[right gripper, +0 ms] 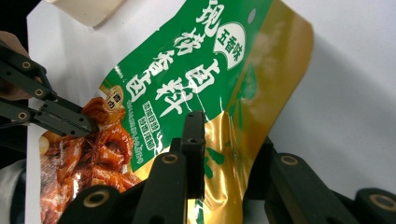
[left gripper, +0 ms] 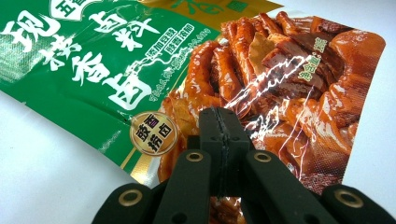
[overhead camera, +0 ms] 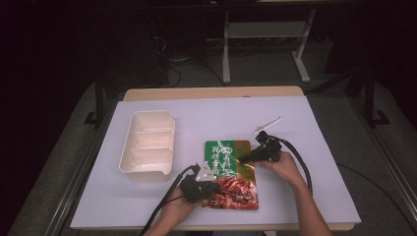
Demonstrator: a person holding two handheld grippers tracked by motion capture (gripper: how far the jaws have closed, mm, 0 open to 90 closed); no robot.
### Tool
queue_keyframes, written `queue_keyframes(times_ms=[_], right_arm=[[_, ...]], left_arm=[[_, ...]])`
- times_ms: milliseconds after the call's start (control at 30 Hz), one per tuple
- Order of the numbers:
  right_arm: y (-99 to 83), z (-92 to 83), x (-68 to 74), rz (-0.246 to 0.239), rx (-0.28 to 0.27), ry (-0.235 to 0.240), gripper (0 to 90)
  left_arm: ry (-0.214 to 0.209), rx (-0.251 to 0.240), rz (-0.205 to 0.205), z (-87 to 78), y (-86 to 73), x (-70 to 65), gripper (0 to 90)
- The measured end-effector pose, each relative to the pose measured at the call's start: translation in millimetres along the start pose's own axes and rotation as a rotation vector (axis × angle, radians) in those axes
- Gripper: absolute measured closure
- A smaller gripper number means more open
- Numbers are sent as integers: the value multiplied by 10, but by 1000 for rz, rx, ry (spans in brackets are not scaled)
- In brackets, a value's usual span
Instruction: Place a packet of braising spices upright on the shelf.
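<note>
Pouch (overhead camera: pixel 231 174) of braised food, green and gold at its far end and printed with red-brown meat at its near end, lies flat on the white table cover (overhead camera: pixel 305 187), and everything else I place from it. It sits near the front edge of the cover, about midway across, with its long side running away from me.

My left gripper (overhead camera: pixel 212 188) comes in at the pouch's near left corner. In the left gripper view its jaws stand pressed together, pads meeting along a thin seam, clenched on the glossy film of the pouch (left gripper: pixel 289 84) at the meat-printed end. The left hand (overhead camera: pixel 179 206) holding it rests on the cover just beside that corner.

My right gripper (overhead camera: pixel 244 158) reaches the pouch from its right side, at the gold band near the far end. In the right gripper view the gold edge of the pouch (right gripper: pixel 243 116) rises between my two jaws; one jaw lies on the printed face and the other sits behind the film. Whether those pads truly pinch the film I cannot tell. The left gripper (right gripper: pixel 91 123) shows farther off there, biting the meat end. My right hand (overhead camera: pixel 285 169) lies just right of the pouch.

Left of the pouch, apart from it, stands a cream divided tray (overhead camera: pixel 129 162) with its long side parallel to the pouch. Beyond the pouch's far right corner lies a small white strip (overhead camera: pixel 268 123).
</note>
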State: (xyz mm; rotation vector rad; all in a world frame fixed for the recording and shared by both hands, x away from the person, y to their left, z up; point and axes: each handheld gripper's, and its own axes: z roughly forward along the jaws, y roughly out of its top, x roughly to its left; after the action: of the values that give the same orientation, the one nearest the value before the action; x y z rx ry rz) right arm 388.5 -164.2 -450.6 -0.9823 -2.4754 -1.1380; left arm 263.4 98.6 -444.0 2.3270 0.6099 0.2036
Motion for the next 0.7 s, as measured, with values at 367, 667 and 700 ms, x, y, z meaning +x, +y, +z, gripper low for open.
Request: queue_keyframes(times_ms=[367,667,700], right_arm=[[-60,55,-23,70,-30,3,822],[-100,75,-72,129,-20,108,783],[-94,81,-65,149,-9,118,776]], left_arm=[[6,-15,-5,14,-3,-5,897],[1,-37,-26,15,-29,0,879],[4,-38,-25,16,-29,-4,877]])
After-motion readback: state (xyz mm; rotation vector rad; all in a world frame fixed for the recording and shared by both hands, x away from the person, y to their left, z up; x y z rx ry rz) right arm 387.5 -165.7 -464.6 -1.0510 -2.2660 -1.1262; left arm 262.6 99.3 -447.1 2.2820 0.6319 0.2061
